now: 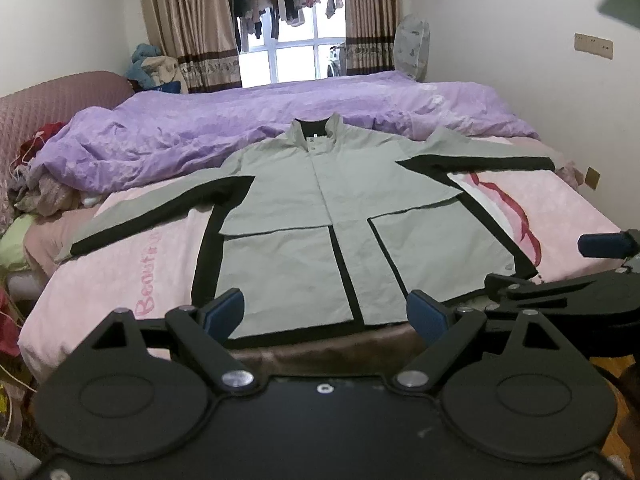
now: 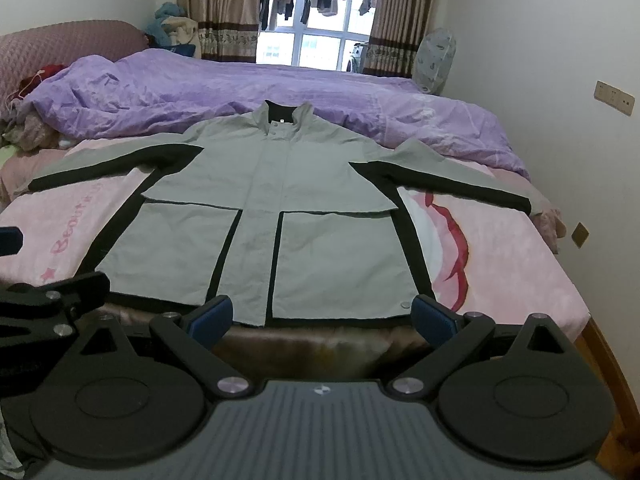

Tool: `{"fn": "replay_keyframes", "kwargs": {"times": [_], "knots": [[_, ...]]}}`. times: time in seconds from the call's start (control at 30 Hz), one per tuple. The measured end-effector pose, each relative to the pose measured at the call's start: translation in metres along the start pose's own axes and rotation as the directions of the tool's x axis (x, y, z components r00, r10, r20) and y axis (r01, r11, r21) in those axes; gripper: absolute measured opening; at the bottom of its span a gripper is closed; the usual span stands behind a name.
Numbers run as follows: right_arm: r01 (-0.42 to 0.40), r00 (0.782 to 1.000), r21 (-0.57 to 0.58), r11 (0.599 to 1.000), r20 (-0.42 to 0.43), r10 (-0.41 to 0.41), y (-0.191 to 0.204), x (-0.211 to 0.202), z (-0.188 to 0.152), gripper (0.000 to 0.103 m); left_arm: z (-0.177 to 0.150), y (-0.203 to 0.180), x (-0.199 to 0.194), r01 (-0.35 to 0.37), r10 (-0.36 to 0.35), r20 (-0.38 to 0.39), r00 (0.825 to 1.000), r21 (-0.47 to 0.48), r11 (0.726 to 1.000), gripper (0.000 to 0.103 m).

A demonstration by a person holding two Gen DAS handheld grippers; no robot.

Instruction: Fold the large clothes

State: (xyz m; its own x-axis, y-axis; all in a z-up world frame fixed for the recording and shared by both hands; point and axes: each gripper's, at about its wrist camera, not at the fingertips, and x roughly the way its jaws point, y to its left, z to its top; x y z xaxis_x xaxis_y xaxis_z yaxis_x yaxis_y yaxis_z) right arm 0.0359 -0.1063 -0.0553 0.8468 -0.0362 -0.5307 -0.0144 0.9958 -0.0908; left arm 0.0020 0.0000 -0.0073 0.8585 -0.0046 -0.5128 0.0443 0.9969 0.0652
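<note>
Bedroom scene, seen from two handheld tongs held low at the foot of a bed [image 1: 580, 216]. A large grey jacket [image 1: 304, 216] with black panels is spread flat, front side up, on a pink blanket [image 1: 120, 264], with its hem nearest the tongs and its collar towards a rumpled purple duvet [image 1: 240, 120] further up the bed. Both sleeves are stretched out to the sides.

The left tongs [image 1: 324, 314] are seen with blue-padded fingers wide apart, just short of the hem, nothing between them. The right tongs [image 2: 322, 316] are likewise spread open and empty, just before the hem on the jacket [image 2: 280, 208]. Part of the right tongs is also visible at the edge of the left view.

Beyond the bed, curtains [image 1: 184, 20] frame a bright window [image 1: 292, 52] with laundry hung outside.
</note>
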Motion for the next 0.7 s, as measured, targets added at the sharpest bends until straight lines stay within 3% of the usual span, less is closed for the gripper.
{"fn": "replay_keyframes", "kwargs": {"times": [0.17,0.27,0.33,0.37,0.5,0.6,0.7], "knots": [[0.0,1.0,-0.011,1.0,-0.009,0.0,0.0,0.003,-0.002,0.103,-0.001,0.005,0.007,-0.008,0.008,-0.004,1.0,-0.041,0.999,0.09],[0.014,0.991,0.032,0.999,0.135,-0.018,-0.004,-0.003,-0.008,0.103,-0.002,0.013,0.022,0.033,-0.026,0.077,0.997,-0.09,0.995,0.09],[0.011,0.973,0.028,1.0,0.229,-0.017,-0.006,0.007,-0.007,0.103,0.001,0.022,0.047,0.02,-0.014,0.057,0.998,-0.112,0.994,0.09],[0.005,0.968,0.03,1.0,0.251,-0.012,-0.006,0.018,-0.002,0.103,0.001,0.029,0.061,-0.011,0.018,0.053,0.998,-0.126,0.992,0.09],[-0.053,0.979,0.018,0.998,0.199,0.048,-0.005,0.069,0.021,0.103,0.006,0.074,0.121,-0.142,0.146,0.006,0.989,-0.18,0.973,0.09],[-0.062,0.983,0.099,0.993,0.179,0.044,-0.011,0.106,0.035,0.103,0.018,0.14,0.166,-0.175,0.164,-0.063,0.984,-0.268,0.948,0.09],[-0.152,0.975,0.164,0.975,0.189,0.12,-0.024,0.147,0.041,0.103,0.028,0.221,0.207,-0.329,0.311,-0.108,0.944,-0.309,0.892,0.09]]}}
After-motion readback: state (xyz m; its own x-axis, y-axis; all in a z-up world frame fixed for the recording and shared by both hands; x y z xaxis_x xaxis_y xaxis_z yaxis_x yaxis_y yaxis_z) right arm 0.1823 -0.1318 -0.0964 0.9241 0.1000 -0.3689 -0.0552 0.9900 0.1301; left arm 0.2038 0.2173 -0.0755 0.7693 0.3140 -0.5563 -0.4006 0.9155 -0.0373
